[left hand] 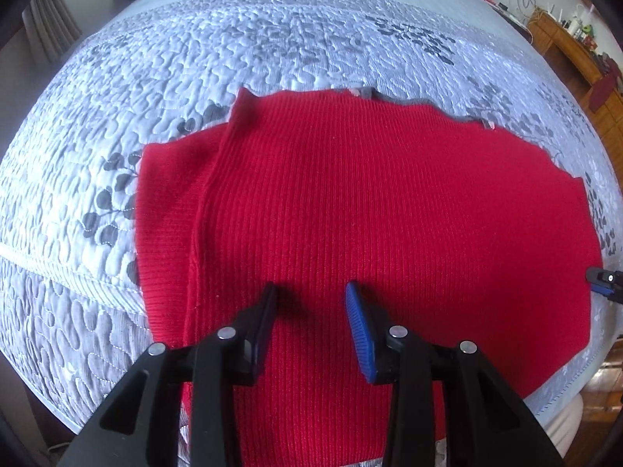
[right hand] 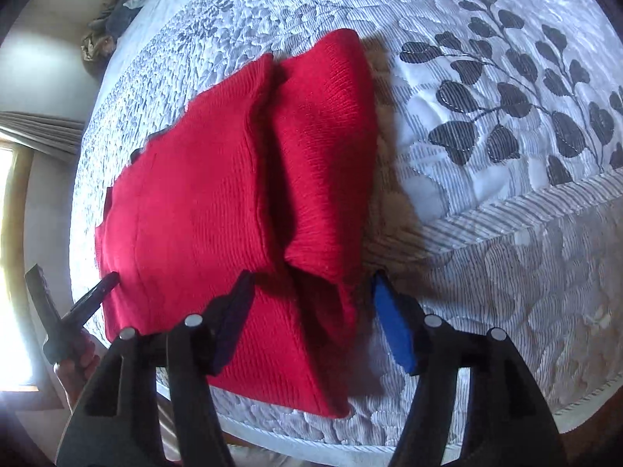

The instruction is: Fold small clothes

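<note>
red knit garment (left hand: 370, 214) flat under spread, empty left gripper (left hand: 311, 292); folded-over sleeve (right hand: 327, 148) only beyond the likewise spread right gripper (right hand: 311, 280)

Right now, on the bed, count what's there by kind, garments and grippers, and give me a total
Red knit garments: 1, the red sweater, partly folded on the quilted bedspread.
Grippers: 2, the left gripper and the right gripper, both open over the near edge of the knit.
Total: 3
</note>
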Available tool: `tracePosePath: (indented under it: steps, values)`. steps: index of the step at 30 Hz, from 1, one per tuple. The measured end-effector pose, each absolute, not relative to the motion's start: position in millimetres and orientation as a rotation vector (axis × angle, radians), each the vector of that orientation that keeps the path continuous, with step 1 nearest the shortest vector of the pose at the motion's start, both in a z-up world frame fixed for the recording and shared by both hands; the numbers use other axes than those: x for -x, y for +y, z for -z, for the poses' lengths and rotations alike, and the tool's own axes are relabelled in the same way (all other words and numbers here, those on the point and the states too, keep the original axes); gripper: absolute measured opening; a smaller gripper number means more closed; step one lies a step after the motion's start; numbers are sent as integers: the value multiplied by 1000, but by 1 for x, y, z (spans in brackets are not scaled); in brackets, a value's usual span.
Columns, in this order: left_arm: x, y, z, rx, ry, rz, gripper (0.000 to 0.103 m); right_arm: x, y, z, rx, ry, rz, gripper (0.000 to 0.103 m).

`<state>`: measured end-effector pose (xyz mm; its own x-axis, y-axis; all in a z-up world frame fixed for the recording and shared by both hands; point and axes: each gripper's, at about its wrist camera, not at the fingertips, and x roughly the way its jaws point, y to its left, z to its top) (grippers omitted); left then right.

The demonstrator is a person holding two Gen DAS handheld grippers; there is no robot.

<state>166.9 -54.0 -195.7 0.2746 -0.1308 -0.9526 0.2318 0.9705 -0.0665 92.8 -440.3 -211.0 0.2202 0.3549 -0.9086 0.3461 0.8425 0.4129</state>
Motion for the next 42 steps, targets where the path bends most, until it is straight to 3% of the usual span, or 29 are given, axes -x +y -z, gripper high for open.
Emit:
tracePosePath:
  steps: [7,9,18,31,42]
  values:
    - [-170,-53,205,-103,1270,253,44,-95,-436,215,-551,1382,21,54]
    - [-170,-52,207,-109,1268,261,45,-93,-433,212,-561,1359,-16,35]
    - [-175,-50,210,-97,1290,280,45,-99,-429,221,-564,1386,-18,18]
    - [-173,-49,213,-92,1268,285,46,-106,-426,224,-560,1441,69,14]
    - [-187,-44,208,-77,1352,324,46,-128,-387,160,-409,1431,157,11]
